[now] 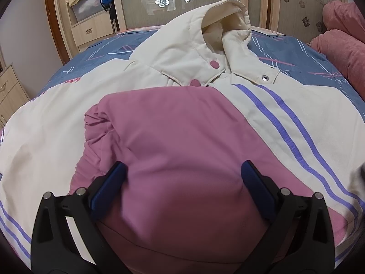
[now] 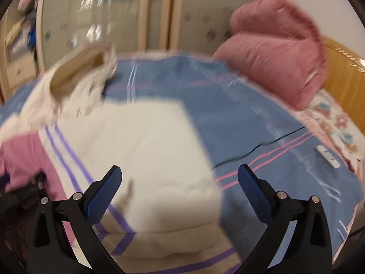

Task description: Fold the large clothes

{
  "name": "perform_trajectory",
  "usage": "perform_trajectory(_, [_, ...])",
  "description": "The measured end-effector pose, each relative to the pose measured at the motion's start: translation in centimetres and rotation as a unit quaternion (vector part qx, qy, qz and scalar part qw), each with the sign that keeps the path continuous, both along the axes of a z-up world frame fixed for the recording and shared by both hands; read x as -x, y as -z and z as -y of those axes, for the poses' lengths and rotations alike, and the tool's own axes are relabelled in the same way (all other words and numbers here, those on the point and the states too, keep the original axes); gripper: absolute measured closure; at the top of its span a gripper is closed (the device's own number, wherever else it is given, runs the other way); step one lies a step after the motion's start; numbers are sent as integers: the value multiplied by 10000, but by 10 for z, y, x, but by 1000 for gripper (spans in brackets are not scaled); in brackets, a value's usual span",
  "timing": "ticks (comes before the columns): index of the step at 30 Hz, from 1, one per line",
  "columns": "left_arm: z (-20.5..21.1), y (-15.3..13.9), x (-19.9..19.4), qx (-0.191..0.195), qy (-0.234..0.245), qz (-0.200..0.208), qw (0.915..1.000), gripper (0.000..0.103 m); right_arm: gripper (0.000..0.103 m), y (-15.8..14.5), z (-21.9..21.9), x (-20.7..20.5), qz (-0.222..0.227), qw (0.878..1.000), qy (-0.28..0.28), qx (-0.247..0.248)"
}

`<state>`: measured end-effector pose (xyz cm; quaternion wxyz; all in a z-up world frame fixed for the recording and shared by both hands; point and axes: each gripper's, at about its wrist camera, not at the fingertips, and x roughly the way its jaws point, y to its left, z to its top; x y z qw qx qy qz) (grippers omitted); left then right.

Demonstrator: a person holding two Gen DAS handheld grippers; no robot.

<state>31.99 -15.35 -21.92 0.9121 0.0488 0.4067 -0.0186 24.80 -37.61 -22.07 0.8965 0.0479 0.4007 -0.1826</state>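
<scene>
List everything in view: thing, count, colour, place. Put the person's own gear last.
jacket: one, cream with a pink panel and purple stripes, spread on the bed, partly folded
hood: one, cream, at the jacket's far end
snap buttons: two pink ones seen, below the hood
bedsheet: one, blue with pink and white lines, under the jacket
quilt: one, pink, bundled at the bed's far right
cable: one, dark, across the sheet right of the jacket
small white device: one, on the sheet at the right; kind unclear
wardrobe: one, pale wood with flower-patterned panels, behind the bed
left gripper: black with blue fingers, open over the pink panel
right gripper: same, open over the jacket's right edge
</scene>
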Motion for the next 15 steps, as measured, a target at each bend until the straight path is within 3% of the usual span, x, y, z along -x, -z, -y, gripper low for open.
perform_trajectory(1, [0, 0, 0, -5, -2, 2, 10000, 2, 1, 8, 0, -6, -184, 9998, -28, -7])
perform_trajectory(13, [1, 0, 1, -37, -4, 26, 10000, 2, 1, 5, -2, -8, -118, 9999, -42, -49])
perform_trajectory(15, [0, -8, 7, -73, -82, 241, 9996, 2, 1, 5, -3, -8, -121, 9999, -47, -28])
